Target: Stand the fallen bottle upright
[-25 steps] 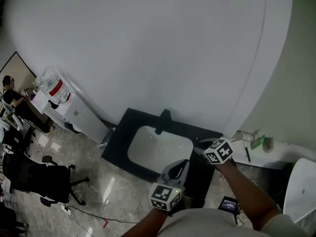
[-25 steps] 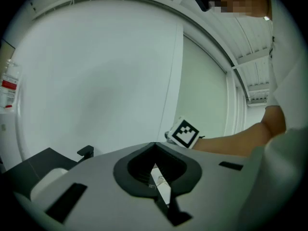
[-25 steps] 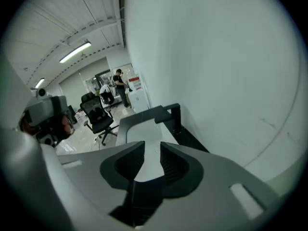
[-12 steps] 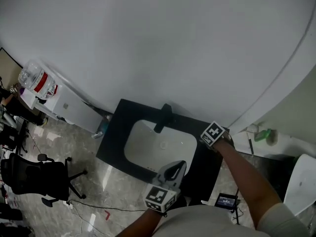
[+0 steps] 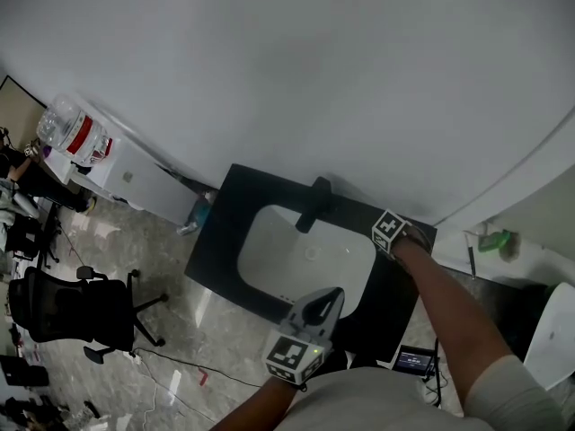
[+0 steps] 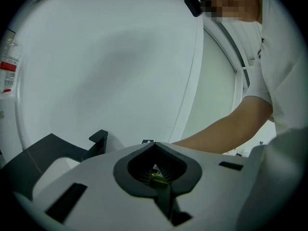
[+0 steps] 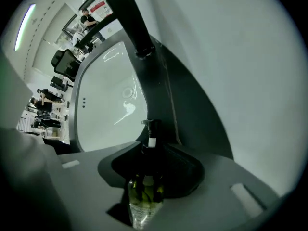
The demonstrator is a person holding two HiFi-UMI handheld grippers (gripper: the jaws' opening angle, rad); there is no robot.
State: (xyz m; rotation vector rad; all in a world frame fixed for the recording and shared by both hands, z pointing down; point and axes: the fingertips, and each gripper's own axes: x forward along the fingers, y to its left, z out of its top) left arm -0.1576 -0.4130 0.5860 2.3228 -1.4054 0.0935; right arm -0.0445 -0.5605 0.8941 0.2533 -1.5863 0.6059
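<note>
A small clear bottle [image 7: 143, 192] of yellow-green liquid with a black pump cap lies on the black counter [image 7: 192, 124], cap end toward the sink [image 7: 108, 95]. My right gripper [image 7: 153, 161] points steeply down over it. The jaws are opening and the bottle shows in the gap between them, with no pad pressing on it. In the head view the right gripper [image 5: 398, 238] is over the counter's back right corner, beside the black faucet [image 5: 314, 203], and hides the bottle. My left gripper [image 5: 333, 295] hangs near my body at the counter's front edge, jaws together and empty [image 6: 155, 171].
The white sink [image 5: 305, 259] is set in the black counter [image 5: 225, 241] against a white wall. A water dispenser [image 5: 76, 137] stands to the left and an office chair [image 5: 81, 308] on the floor. A white ledge [image 5: 521, 263] with a green item lies to the right, and a small screen [image 5: 413, 362] below.
My right gripper has come from the counter's right edge to its back right corner by the faucet, tipping downward. The left gripper has barely shifted in the picture.
</note>
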